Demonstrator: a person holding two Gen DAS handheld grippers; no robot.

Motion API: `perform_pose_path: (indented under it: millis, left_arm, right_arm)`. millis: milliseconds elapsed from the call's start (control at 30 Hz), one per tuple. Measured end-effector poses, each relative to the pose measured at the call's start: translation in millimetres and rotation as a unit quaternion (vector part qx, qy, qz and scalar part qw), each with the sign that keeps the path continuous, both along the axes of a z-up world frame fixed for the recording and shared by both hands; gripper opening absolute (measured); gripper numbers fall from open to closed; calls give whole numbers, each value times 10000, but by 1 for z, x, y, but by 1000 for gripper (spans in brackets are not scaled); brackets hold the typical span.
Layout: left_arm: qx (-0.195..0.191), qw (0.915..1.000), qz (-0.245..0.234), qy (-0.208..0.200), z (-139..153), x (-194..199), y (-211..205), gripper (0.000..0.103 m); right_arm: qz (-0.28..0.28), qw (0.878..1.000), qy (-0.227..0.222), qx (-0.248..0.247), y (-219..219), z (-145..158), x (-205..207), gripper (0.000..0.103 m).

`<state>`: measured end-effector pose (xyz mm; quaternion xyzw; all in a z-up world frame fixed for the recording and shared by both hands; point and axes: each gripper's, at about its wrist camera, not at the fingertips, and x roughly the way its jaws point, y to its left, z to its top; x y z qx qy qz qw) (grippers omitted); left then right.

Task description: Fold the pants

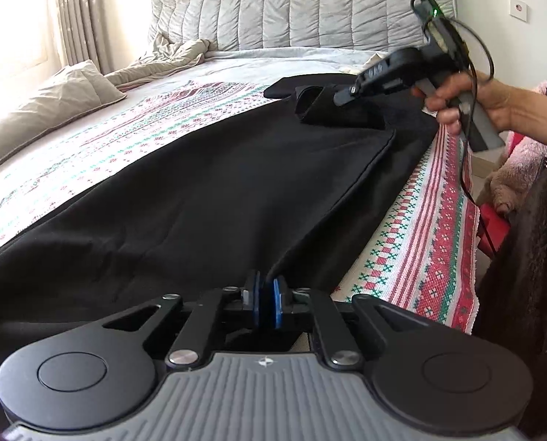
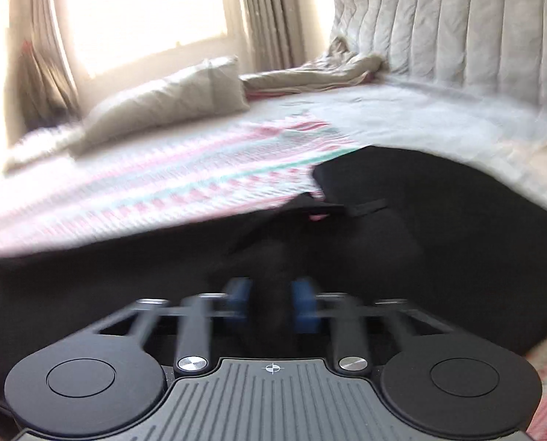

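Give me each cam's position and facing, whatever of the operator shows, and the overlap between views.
Left wrist: on the left gripper, shut on the black pants, facing along the bed toward the headboard; shows the right gripper and right hand.
Right wrist: on the right gripper, pads either side of pants cloth, facing the window; blurred, no hand visible.
Shared: pants, patterned bedspread, pillow, headboard.

blurred: right wrist view | hidden: right tongs tips in black pants folds
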<state>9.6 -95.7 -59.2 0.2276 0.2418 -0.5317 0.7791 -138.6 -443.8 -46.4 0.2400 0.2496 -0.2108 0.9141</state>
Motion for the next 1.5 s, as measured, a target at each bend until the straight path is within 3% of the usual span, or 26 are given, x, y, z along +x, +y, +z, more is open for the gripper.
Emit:
perform_pose_path:
  millis: [100,200,333,467,533,600,633,733,933,1167,1233,1333,1400,1433,1500]
  left_arm:
    - [35,10000,-3,-26,3,-1,0,5]
    - [39,10000,-32,-4,4,0,1,5]
    - [103,9999,-88,-72,4,-3,0,5]
    - [149,9998,-120,-84,6,-4,2,4]
    - [148,9997,-152,-94,7,-5,4,4]
    - [126,9997,-188,-72,9,-5,9,4]
    - [111,9997,-207,-38,9,-5,11,4]
    - [133,9995,-299,-4,8,-9,13,4]
    - [194,9992,-350,-74,5,-14,13,4]
    - [172,9979,-622,110,7,-17,15,6]
    - [163,9969,-711,285,11,-16,19,13]
    - [-70,9985,-477,271,23,-9,33,43]
    - [-295,9995,-75,102,33,1,46,68]
    - [-393,9991,161,7,38,8,53,71]
    - [-468,9966,650,-178,47,25,67,77]
  right_arm:
    - [-727,9968,60,-320,-4,13,-20,1]
    - [-1387,9900,111,-239,-11,21,-45,1]
    - [-1753,9839,349,57,-12,21,-65,0]
    - [-1837,9824,252,208,-1,26,-86,0]
    - [-2036,9752,113,857,-6,24,-98,0]
    - [-2326,9521,-256,1968,-17,14,-116,0]
    - [-2483,9437,-218,2177,-20,9,-122,0]
    - [-2481,9448,109,2138,-21,-2,-125,0]
    - [-2415,9520,246,1863,-15,3,-126,1]
    - [-2484,9603,819,974,1,16,-110,0]
    - [-2466,9600,1138,685,5,18,-103,3]
    - [-2575,9565,1369,-35,17,32,-93,24]
    - [-2548,9583,1233,-395,22,43,-90,40]
    - [-2511,9598,1160,-483,24,49,-88,52]
    - [-2336,9648,1054,-587,28,59,-80,56]
